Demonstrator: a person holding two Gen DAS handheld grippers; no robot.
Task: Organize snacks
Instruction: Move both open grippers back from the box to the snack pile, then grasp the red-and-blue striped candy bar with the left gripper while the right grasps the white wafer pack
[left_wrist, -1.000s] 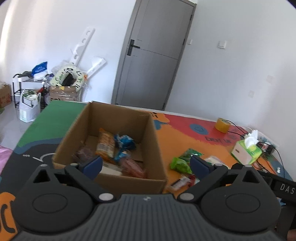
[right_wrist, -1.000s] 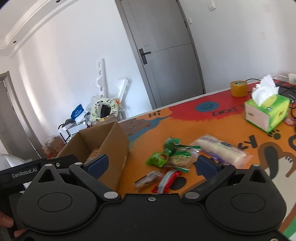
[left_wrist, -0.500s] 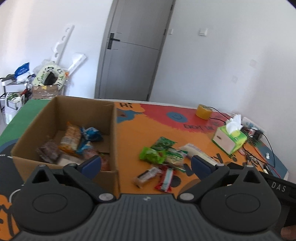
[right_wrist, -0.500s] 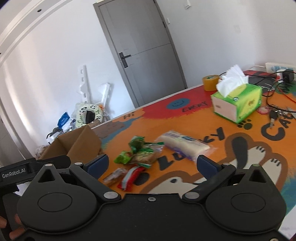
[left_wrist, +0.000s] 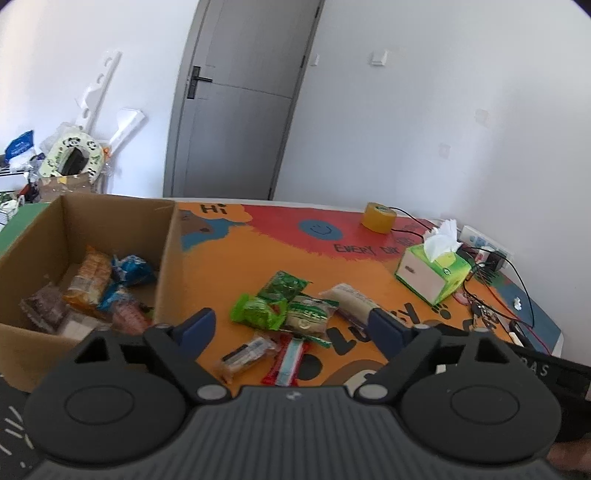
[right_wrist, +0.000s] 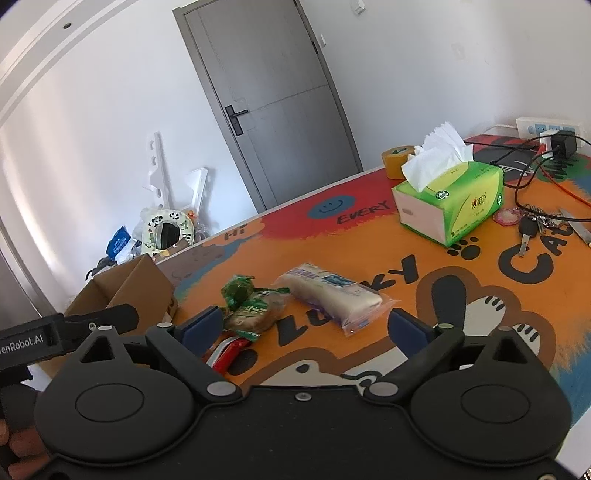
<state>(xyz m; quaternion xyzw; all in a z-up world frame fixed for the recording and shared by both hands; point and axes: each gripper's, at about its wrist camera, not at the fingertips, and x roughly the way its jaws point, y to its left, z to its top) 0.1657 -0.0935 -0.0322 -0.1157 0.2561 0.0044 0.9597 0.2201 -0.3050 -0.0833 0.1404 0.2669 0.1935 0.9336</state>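
Snack packets (left_wrist: 295, 317) are lying loose on the tabletop (left_wrist: 258, 258) beside a cardboard box (left_wrist: 166, 266). The long white packet (right_wrist: 332, 295) is lying diagonally. Both the left hand-held gripper (left_wrist: 291, 328) and the right hand-held gripper (right_wrist: 306, 326) are hovering spread and empty, their jaws just narrowing.

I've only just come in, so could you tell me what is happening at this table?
A person is sorting snacks with a hand-held tool in each hand. Several packets already lie in the cardboard box; a loose pile, including green packets, a red packet and a long white packet, lies on the table mat beside the box. The left tool and the right tool hover over that pile, open and empty, their jaws having just narrowed slightly.
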